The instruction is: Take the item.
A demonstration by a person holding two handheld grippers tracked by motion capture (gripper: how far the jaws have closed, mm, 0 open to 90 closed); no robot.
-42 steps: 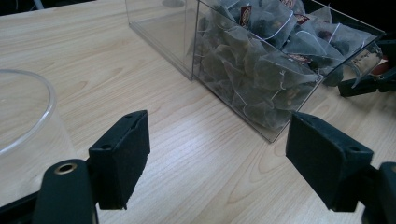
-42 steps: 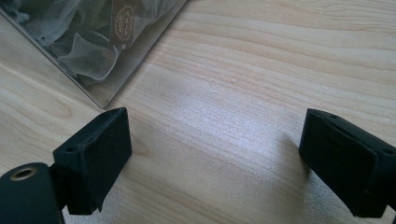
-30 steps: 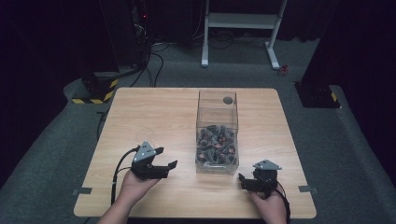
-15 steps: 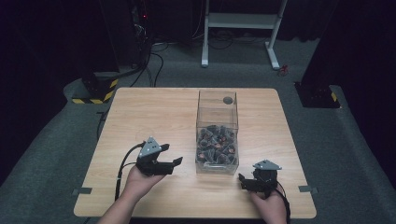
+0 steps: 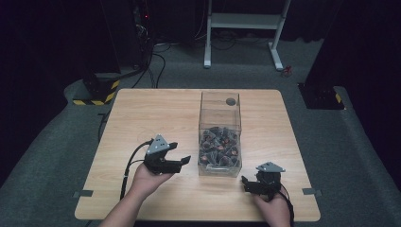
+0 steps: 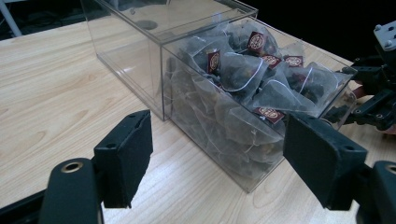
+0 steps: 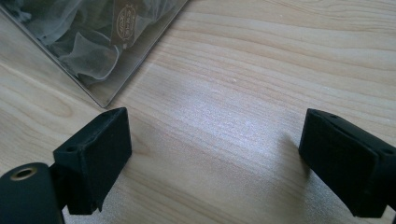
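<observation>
At the near edge of the wooden bench [image 5: 142, 113], the right gripper [image 5: 249, 183] rests low with its fingers spread apart and nothing between them. Left of it, the left gripper [image 5: 182, 161] is also released, pointing at the clear plastic box [image 5: 220, 137]. The box stands mid-bench between both grippers, its near end heaped with pyramid tea bags [image 6: 243, 88].

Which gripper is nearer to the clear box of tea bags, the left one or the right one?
Left. The left gripper points at the clear box from its left side, almost touching. The right gripper sits below its near right corner.
</observation>
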